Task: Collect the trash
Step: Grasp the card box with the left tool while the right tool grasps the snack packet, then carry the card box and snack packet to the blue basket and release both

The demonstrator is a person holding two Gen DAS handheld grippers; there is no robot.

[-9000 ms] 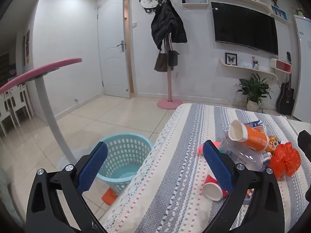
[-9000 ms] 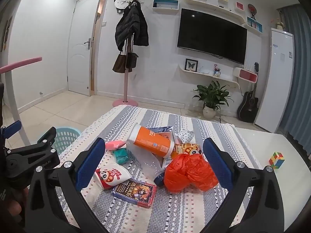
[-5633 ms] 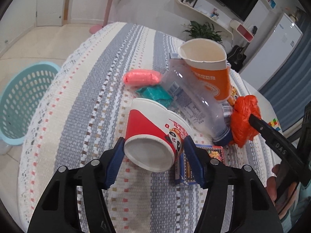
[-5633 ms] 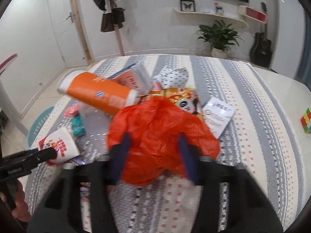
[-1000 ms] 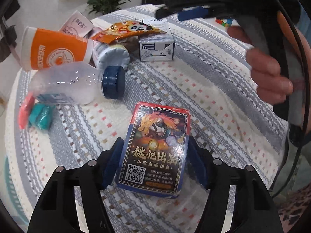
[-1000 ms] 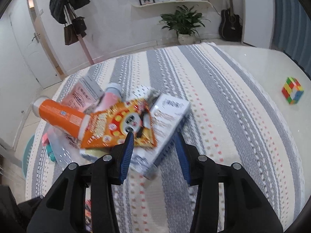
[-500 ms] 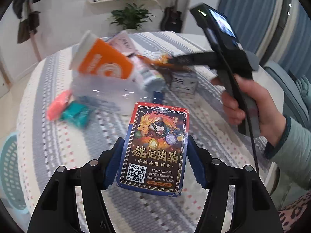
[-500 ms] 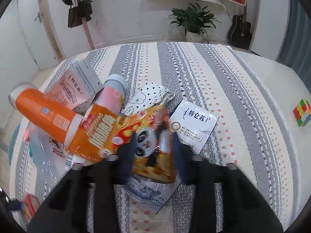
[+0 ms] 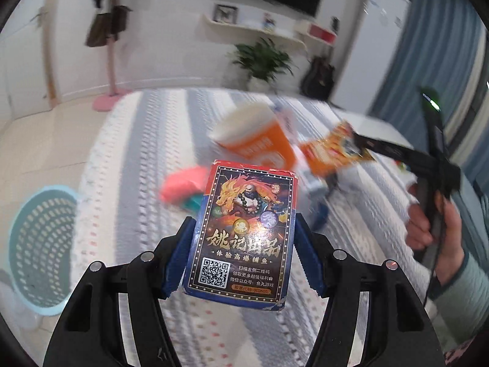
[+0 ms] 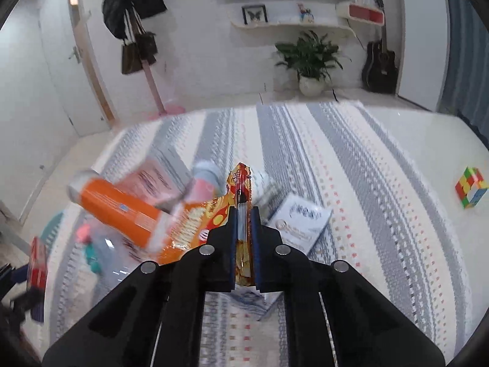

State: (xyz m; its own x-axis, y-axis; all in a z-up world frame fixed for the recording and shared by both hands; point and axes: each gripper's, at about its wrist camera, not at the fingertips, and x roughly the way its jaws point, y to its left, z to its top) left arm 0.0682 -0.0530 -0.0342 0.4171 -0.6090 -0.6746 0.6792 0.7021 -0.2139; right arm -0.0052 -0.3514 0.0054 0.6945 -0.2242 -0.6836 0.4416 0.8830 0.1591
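My left gripper (image 9: 244, 229) is shut on a blue and red card box (image 9: 244, 232) with a dragon picture, held up above the striped tablecloth (image 9: 137, 168). My right gripper (image 10: 244, 214) is shut on an orange snack bag (image 10: 241, 192), pinched flat between its blue pads and lifted off the pile. In the left wrist view that snack bag (image 9: 333, 150) hangs from the right gripper (image 9: 354, 139), held by a hand (image 9: 428, 223). An orange paper cup (image 10: 119, 208) lies on its side at the left of the pile. The card box (image 10: 36, 260) shows at the far left of the right wrist view.
A teal laundry-style basket (image 9: 39, 244) stands on the floor left of the table. On the cloth lie a white milk carton (image 10: 296, 220), a pink wrapper (image 9: 183, 183), a teal wrapper (image 10: 91, 253) and a clear bottle. A colour cube (image 10: 470, 191) sits far right.
The left gripper has lifted the card box off the cloth and swung left toward the basket side. The right gripper has shut on the snack bag and raised it from the pile.
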